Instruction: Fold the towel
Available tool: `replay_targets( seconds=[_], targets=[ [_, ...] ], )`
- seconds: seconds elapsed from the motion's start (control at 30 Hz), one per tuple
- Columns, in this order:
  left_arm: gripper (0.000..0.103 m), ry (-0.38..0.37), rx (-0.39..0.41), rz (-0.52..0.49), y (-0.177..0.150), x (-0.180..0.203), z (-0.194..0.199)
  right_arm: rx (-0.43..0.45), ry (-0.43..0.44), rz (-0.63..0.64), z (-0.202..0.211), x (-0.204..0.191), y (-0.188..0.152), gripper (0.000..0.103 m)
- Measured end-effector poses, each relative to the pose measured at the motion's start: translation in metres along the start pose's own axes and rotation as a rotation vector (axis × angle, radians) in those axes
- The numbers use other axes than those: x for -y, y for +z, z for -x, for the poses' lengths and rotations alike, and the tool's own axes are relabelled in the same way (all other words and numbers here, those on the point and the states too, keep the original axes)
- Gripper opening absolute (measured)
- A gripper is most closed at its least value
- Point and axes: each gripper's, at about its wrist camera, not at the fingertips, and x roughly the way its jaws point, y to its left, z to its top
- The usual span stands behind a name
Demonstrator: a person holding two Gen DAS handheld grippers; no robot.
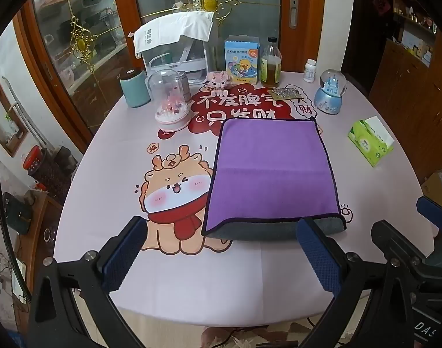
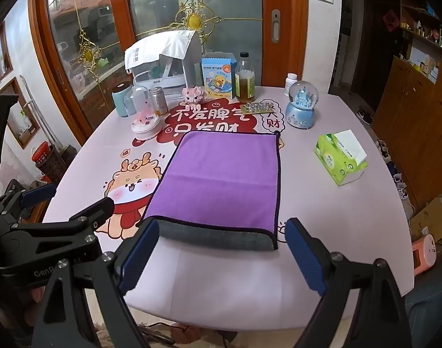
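Observation:
A purple towel [image 1: 270,171] with a dark hem and grey underside lies folded flat on the pink table [image 1: 192,284]; its grey fold edge faces me. It also shows in the right wrist view [image 2: 221,179]. My left gripper [image 1: 221,249] is open and empty, just short of the towel's near edge, towards its left corner. My right gripper [image 2: 221,252] is open and empty, its fingers straddling the near edge without touching. The right gripper's fingers [image 1: 395,246] show at the right of the left wrist view; the left gripper's fingers [image 2: 84,217] show at the left of the right wrist view.
Behind the towel stand a glass dome ornament [image 1: 171,101], a teal canister [image 1: 134,87], a box with a duck [image 1: 241,61], an oil bottle [image 1: 270,63], a pill bottle [image 1: 309,71] and a snow globe [image 1: 329,91]. A green tissue pack [image 1: 371,140] lies at the right.

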Motion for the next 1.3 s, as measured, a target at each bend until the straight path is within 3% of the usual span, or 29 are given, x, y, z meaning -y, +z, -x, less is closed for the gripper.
replay_targets(
  seconds=[1.3],
  targets=[
    [0.102, -0.009, -0.004, -0.014, 0.0029, 0.0008, -0.0003, 0.002, -0.012, -0.017, -0.0001, -0.0022, 0.0005, 0.089]
  ],
)
